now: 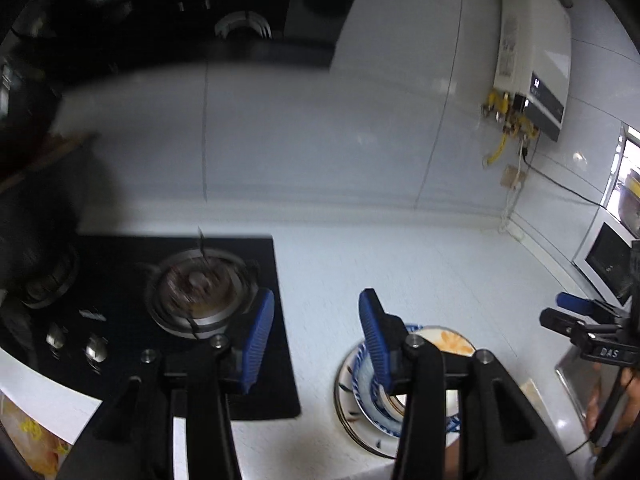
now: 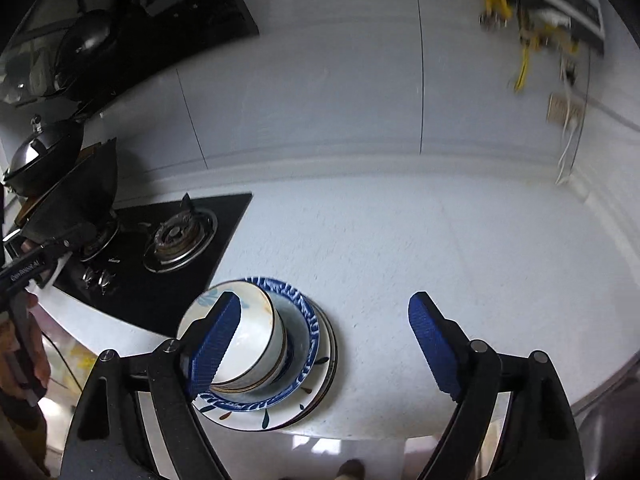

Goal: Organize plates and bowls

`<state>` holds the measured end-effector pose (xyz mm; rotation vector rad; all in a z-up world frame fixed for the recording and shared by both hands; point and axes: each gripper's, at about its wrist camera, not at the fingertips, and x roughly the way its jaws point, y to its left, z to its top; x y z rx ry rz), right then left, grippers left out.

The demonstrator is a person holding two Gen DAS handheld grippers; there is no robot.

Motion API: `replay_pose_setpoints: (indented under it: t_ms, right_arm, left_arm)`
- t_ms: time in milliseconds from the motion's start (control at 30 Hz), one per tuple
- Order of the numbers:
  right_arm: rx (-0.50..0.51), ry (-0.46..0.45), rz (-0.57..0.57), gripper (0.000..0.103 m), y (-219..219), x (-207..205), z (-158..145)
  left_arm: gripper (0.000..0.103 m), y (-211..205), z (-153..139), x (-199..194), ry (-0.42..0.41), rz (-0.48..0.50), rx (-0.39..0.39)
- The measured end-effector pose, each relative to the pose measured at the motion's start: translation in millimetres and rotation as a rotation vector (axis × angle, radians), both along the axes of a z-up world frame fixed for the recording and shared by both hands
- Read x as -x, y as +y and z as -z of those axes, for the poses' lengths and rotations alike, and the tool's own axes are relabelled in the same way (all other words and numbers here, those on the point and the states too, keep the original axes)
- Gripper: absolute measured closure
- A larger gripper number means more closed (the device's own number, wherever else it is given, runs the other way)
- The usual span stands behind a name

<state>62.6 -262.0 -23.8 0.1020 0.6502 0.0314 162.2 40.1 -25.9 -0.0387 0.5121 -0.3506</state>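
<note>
While sitting stacked beside the black hob (image 2: 168,248) near the desk (image 2: 380,240) edge: bowls (image 2: 256,336) nested on plates (image 2: 320,376). Left gripper (image 1: 316,340) and right gripper (image 2: 324,344) both hovering with jaws apart, gripping nothing. Risking: off-centre bowls tipping, or stack sliding off if nudged.

White countertop (image 2: 400,240) bears stacked dishes (image 2: 320,364), black hob (image 2: 132,292).

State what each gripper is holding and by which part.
Nothing is held. The left gripper and right gripper both stand open and empty above the stacked dishes.
</note>
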Motion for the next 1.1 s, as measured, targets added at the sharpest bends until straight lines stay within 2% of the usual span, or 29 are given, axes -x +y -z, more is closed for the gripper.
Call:
replay_pose_setpoints:
  t_ms: [67,200,267,333,400,467,633,733,833,967,1100]
  right_arm:
    - [0.062,-0.057,-0.003,0.019,12,14,-12]
    - [0.190,-0.167,0.000,0.006,41,41,-35]
    - [0.243,-0.209,0.008,0.004,56,52,-43]
    - [0.280,-0.248,0.013,0.003,65,66,-51]
    - [0.305,-0.274,0.013,0.003,73,77,-58]
    - [0.321,-0.309,0.013,0.003,79,87,-63]
    - [0.379,-0.372,0.055,0.003,89,109,-75]
    - [0.424,-0.417,0.071,0.001,92,119,-79]
    - [0.442,-0.453,0.058,0.001,90,129,-84]
    - [0.440,-0.484,0.034,0.001,83,138,-86]
    - [0.403,-0.478,0.004,0.001,69,150,-86]
  left_arm:
    - [0.054,7,-15,21,-0.106,-0.037,-0.001]
    - [0.047,20,-45,63,-0.292,-0.099,0.004]
    - [0.038,28,-61,90,-0.386,-0.116,0.025]
    - [0.030,33,-74,108,-0.456,-0.125,0.051]
    - [0.026,38,-82,123,-0.498,-0.125,0.070]
    - [0.026,42,-89,133,-0.503,-0.124,0.079]
    - [0.026,44,-97,143,-0.422,-0.073,0.112]
    - [0.026,44,-99,154,-0.418,-0.067,0.128]
    - [0.026,45,-100,169,-0.427,-0.096,0.135]
    - [0.026,48,-103,203,-0.477,-0.186,0.154]
    - [0.025,41,-109,230,-0.482,-0.230,0.143]
